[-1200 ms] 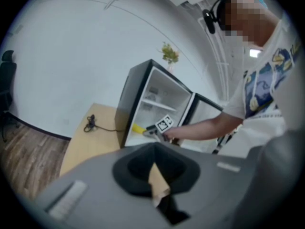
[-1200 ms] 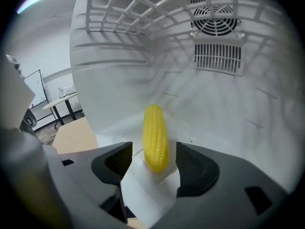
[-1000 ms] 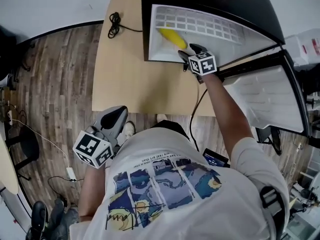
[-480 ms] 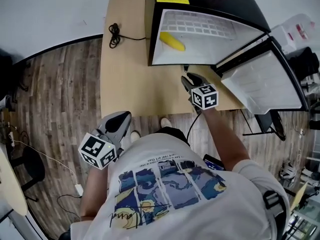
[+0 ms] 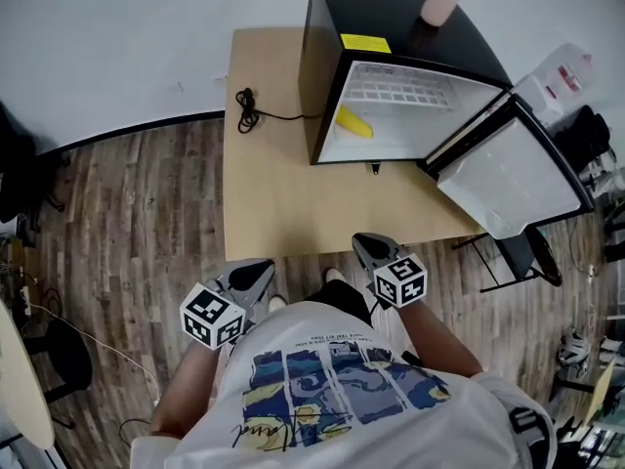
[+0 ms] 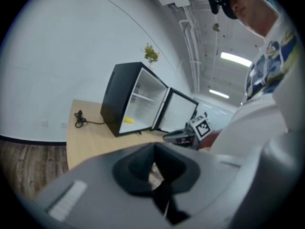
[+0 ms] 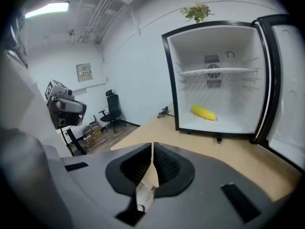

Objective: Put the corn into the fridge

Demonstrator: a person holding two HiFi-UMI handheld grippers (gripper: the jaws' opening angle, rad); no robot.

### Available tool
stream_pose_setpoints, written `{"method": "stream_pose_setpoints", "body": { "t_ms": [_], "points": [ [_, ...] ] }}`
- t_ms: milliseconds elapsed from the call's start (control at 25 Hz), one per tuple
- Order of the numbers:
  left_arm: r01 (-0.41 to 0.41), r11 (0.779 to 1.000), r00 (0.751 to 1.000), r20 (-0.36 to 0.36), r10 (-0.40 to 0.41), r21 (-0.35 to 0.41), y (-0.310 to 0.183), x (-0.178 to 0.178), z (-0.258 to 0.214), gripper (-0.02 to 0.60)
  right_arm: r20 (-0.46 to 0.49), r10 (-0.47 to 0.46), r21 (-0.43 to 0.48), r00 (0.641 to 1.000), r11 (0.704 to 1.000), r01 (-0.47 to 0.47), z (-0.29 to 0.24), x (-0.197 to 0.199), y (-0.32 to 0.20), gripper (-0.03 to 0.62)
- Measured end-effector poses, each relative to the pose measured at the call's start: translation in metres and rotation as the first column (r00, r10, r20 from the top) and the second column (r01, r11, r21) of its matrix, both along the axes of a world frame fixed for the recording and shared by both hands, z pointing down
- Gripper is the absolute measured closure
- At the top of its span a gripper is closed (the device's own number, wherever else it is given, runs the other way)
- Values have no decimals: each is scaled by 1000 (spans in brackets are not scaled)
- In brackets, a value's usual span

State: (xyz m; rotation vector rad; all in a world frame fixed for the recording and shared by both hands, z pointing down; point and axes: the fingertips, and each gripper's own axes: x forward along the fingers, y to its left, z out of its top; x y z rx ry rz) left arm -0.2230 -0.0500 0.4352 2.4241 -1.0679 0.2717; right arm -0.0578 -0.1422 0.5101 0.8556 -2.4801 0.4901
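On the bottom floor of the open black mini fridge [image 5: 320, 86], left side, lies the yellow corn cob [image 5: 354, 123]. The fridge stands on a light wooden tabletop [image 5: 283, 203], its white-lined door [image 5: 508, 179] swung wide. The right gripper [image 5: 364, 243] is at the tabletop's near edge, jaws together, empty. The left gripper [image 5: 261, 271] is beside it, close to the person's shirt, jaws together, nothing held.

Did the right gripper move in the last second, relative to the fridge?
Yes. The right gripper has withdrawn from the fridge mouth, away from the corn, to the table's near edge.
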Motion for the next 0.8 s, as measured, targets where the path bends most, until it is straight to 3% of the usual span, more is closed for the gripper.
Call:
{"method": "stream_pose_setpoints", "body": {
  "t_ms": [200,440,800],
  "points": [
    [-56,998,998,-2,56,2,10,6,-1,571,26,-51,9,998,999,51,-23,-20,43,575],
    [-68,997,998,-8,68,43,17,5,-17,571,37,-101,76,994,992,98,-59,-40,62,577],
    [0,1000,1000,0,0,20,46,-33,-18,571,41,-196,111,980,975,191,-85,-75,85,577]
  ]
}}
